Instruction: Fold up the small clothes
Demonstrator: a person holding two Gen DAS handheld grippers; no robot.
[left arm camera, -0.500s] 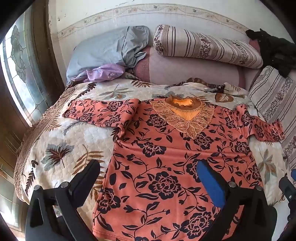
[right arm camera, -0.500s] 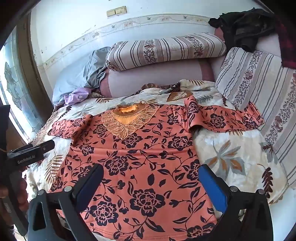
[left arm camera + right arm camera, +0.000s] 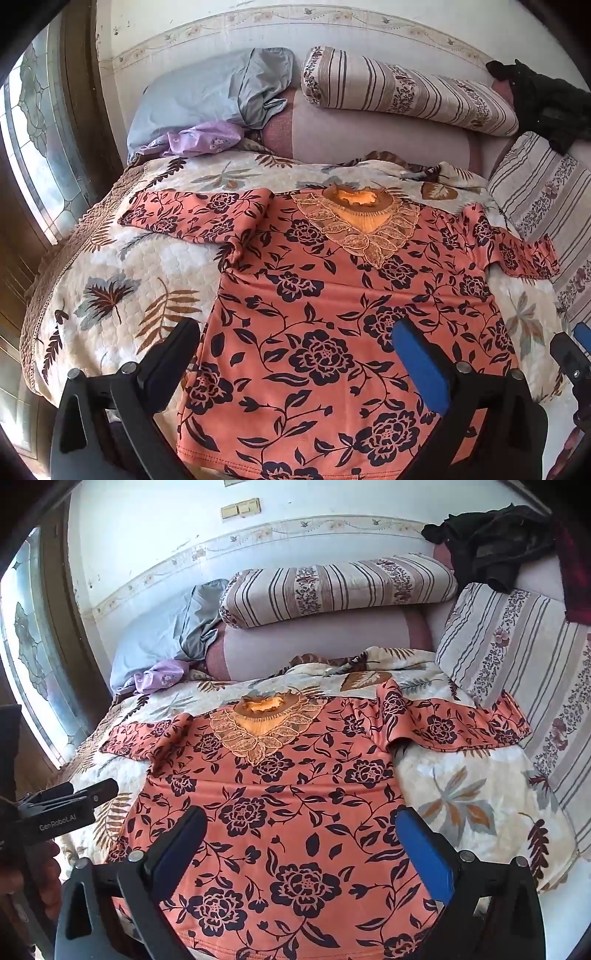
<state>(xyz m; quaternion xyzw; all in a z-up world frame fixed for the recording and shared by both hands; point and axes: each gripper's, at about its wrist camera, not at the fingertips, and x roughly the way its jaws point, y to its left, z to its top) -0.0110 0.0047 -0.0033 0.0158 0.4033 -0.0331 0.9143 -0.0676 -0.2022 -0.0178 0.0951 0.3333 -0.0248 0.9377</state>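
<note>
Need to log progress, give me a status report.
Both hand-held grippers, left and right, open above floral top. Top flat, unfolded. Nothing lying on it.

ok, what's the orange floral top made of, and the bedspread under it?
Orange floral top: looks like thin stretchy knit, matte, drapes in soft wrinkles; lace-like embroidered neckline. Bedspread: quilted fabric, likely cotton or polyester, puffy stitched pattern.

Soft knit cloth blouse (image 3: 332,314) with a matt floral print and lace-like embroidered neckline (image 3: 358,229), quilted stitched bedspread (image 3: 122,266), smooth woven striped bolster (image 3: 402,92), crumpled grey pillowcase (image 3: 207,96), matt black plastic gripper fingers (image 3: 177,845) with blue rubbery pads (image 3: 424,853)
</note>
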